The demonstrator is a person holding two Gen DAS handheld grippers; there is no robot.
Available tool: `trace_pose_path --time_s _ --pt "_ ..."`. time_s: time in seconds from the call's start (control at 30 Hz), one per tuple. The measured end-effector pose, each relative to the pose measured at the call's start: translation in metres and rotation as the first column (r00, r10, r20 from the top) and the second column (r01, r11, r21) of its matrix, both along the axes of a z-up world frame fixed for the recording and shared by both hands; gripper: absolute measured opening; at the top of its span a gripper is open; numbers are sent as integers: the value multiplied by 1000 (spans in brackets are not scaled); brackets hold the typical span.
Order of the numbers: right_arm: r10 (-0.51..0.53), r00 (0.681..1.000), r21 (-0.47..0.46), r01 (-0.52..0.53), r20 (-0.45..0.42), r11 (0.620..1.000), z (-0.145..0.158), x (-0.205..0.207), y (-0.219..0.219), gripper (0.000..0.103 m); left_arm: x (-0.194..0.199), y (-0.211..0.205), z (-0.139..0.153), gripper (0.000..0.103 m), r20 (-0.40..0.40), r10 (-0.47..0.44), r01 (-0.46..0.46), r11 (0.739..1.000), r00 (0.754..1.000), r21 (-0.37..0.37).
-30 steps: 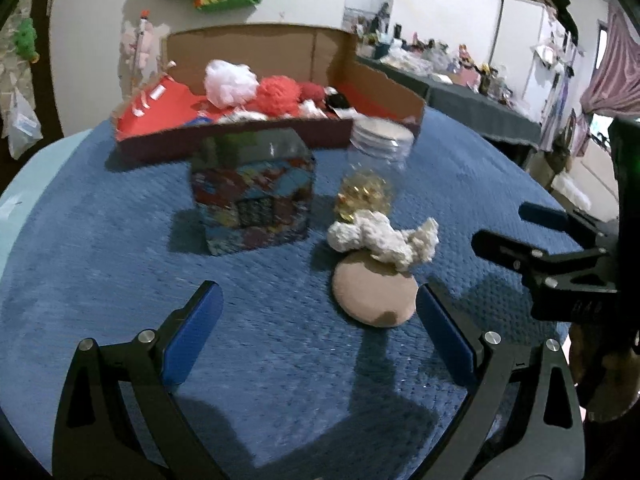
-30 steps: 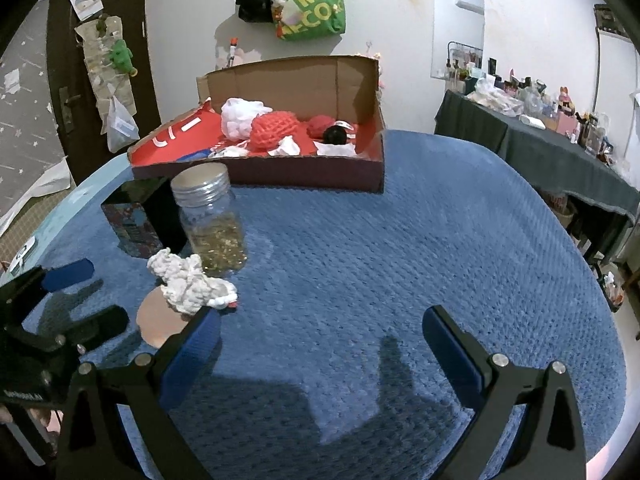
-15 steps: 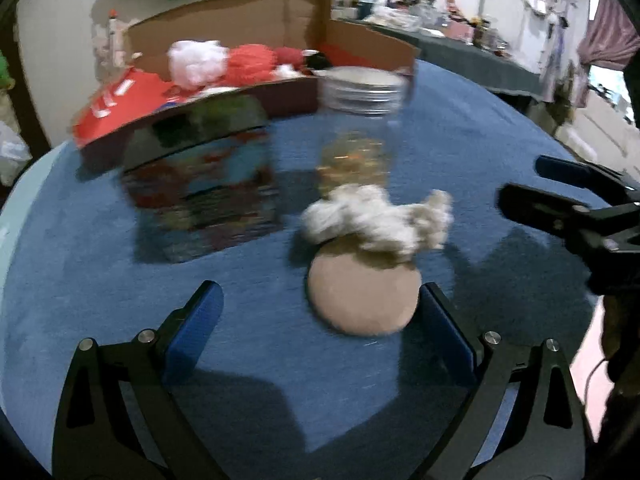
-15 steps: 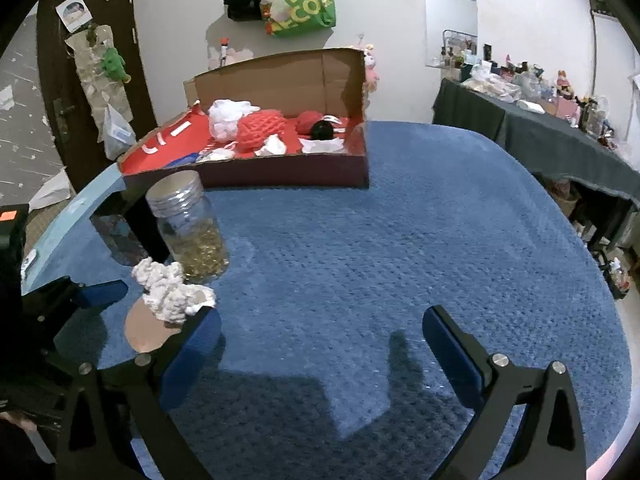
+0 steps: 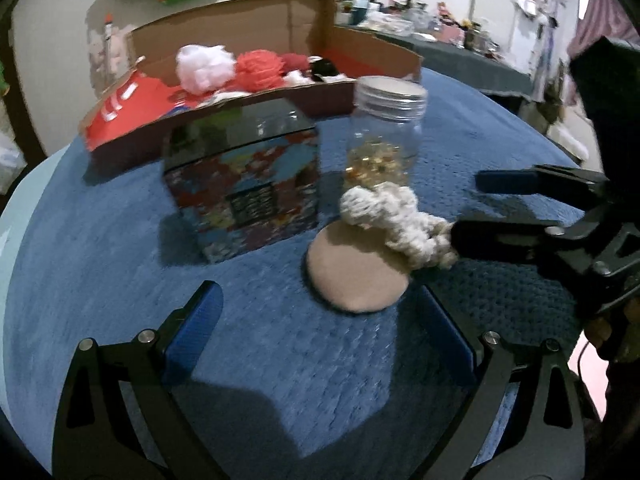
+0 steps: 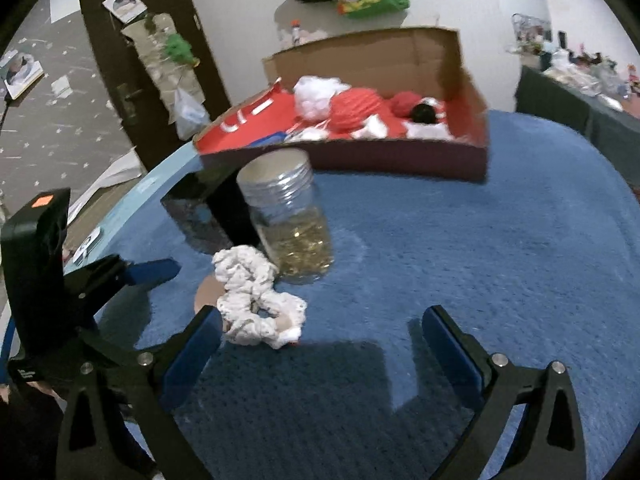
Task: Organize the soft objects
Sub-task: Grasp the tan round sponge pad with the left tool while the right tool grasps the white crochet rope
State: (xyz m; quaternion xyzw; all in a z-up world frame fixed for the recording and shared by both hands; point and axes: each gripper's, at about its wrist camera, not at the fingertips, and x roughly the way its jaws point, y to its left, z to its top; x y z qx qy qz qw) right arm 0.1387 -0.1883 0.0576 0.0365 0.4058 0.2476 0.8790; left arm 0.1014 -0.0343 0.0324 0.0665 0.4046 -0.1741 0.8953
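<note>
A white knotted rope toy [image 5: 394, 218] lies on a round beige pad [image 5: 354, 272] on the blue tablecloth; the toy also shows in the right wrist view [image 6: 250, 296]. My left gripper [image 5: 316, 320] is open, just short of the pad. My right gripper [image 6: 316, 344] is open, its left finger beside the rope toy. In the left wrist view the right gripper [image 5: 476, 210] reaches the toy from the right. A cardboard box [image 6: 472, 92] at the back holds white and red soft things [image 6: 344, 106].
A glass jar [image 5: 384, 132] with gold bits stands right behind the rope toy. A colourful tin box [image 5: 244, 180] stands left of the jar. A cluttered side table [image 6: 580, 92] is at the far right. The table edge curves at the left.
Both grippers have moved closer to the rope toy and pad. The right gripper's fingers now reach the toy's right end. Both stay open.
</note>
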Motion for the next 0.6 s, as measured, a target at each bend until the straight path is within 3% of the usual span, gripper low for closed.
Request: trace_pose_path --time_s 0.1,0.27,0.3,0.37,0.43,0.6 --pt "47 999 31 -46 -25 998 -4 7 5 90 5 -7 0 91 -2 -45 45 999 999 0" --pt "145 987 101 -139 -61 985 -7 17 13 76 7 -17 2 57 -1 -132 132 991 991 -23" --pt "157 985 105 -150 -66 983 -7 19 15 70 8 -19 2 57 -4 -147 147 989 989 -30" --pt "198 976 115 -187 -88 976 -10 22 22 48 8 -23 1 52 -4 -172 172 984 985 -35" --pt "212 973 109 -201 -93 973 -12 22 26 37 7 -23 1 48 4 -175 175 984 985 -36" --pt "181 982 177 -169 -55 970 2 12 8 35 3 -14 5 48 9 -164 164 983 986 -78"
